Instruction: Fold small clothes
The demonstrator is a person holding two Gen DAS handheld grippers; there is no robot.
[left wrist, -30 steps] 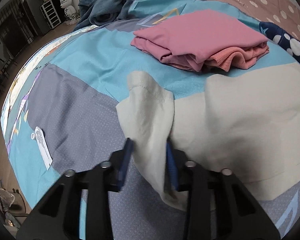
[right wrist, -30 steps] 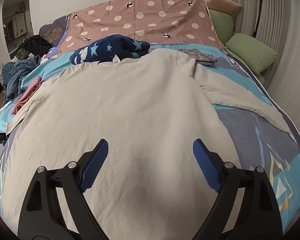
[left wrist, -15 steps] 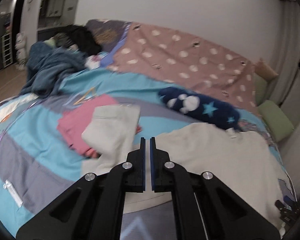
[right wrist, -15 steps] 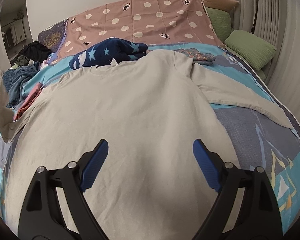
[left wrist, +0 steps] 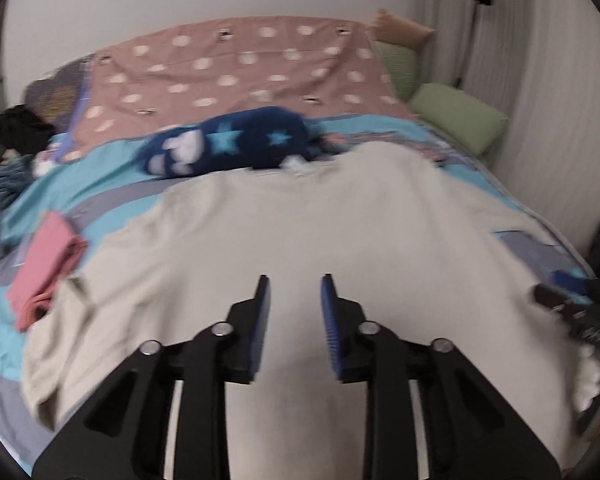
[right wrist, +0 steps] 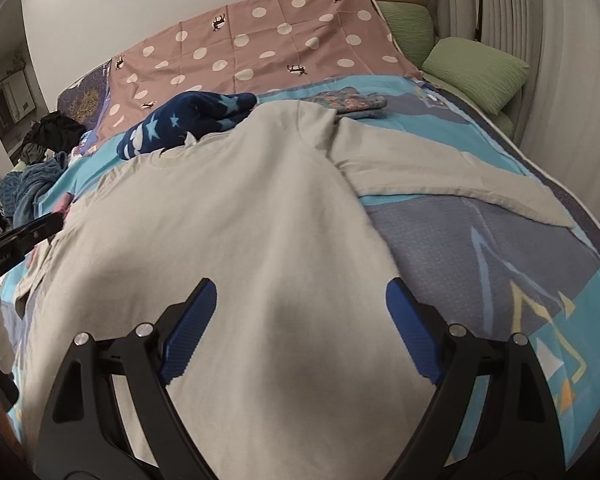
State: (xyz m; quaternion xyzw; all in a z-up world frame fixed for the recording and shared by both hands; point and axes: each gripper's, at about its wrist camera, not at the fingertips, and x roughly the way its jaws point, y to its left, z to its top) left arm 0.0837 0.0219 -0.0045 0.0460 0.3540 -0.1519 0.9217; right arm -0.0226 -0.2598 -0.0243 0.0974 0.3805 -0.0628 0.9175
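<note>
Hovering over beige shirt [right wrist: 228, 216]: both grippers' jaws spread, seemingly pinching nothing.

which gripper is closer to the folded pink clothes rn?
Left. The left gripper is open over the beige shirt, with the pink clothes just off its left side. The right gripper hangs open nearer the shirt's far side.
</note>
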